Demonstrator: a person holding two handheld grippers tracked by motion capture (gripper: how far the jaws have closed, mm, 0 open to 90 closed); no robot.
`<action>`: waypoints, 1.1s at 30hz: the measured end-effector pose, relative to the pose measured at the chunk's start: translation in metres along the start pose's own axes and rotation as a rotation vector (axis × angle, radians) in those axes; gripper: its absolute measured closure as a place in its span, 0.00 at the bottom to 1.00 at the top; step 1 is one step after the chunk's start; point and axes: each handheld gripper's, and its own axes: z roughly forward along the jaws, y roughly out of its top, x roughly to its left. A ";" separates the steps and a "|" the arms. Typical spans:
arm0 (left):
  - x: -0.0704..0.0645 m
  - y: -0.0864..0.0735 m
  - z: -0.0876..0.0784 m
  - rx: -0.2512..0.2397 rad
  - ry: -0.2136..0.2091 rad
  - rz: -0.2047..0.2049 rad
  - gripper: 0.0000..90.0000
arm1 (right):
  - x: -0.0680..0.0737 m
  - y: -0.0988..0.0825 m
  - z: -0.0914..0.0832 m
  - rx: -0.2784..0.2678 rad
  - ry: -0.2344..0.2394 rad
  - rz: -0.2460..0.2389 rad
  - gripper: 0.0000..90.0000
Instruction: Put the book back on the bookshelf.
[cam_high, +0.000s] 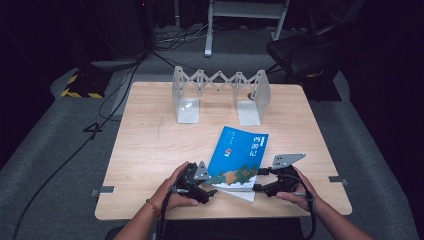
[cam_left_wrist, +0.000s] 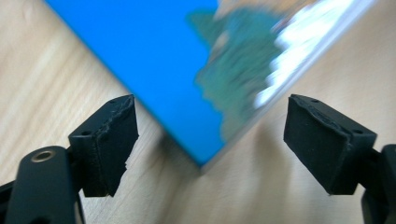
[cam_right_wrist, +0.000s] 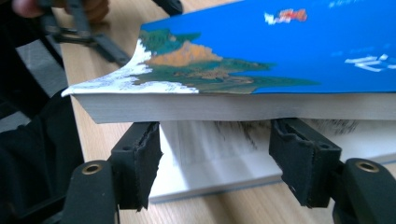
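While both hands rest low beside the book (cam_high: 239, 155), left gripper (cam_high: 196, 184) and right gripper (cam_high: 267, 181) gape, unclamped, at its near corners.

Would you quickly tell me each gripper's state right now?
Left gripper: open, the book corner between its jaws, untouched.
Right gripper: open, under the book's lifted pages.

A book (cam_high: 239, 156) is laid on the bench (cam_high: 150, 150), right of centre in the lower half of the frame, its near edge raised above loose pages beneath. A folding rack (cam_high: 220, 95) is stood behind it, near the bench's far edge. The left gripper (cam_high: 212, 186) is placed at the book's lower left corner, the right gripper (cam_high: 260, 180) at its lower right edge.
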 end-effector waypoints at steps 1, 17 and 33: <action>-0.002 0.003 -0.002 -0.019 -0.006 -0.007 0.21 | 0.003 0.002 0.000 -0.002 -0.017 -0.009 0.39; -0.046 0.060 0.031 -0.017 0.137 0.069 0.37 | 0.010 0.027 0.002 -0.074 -0.044 -0.008 0.39; -0.020 0.041 0.007 -0.093 0.140 0.079 0.83 | -0.001 0.020 -0.006 -0.116 -0.004 -0.077 0.44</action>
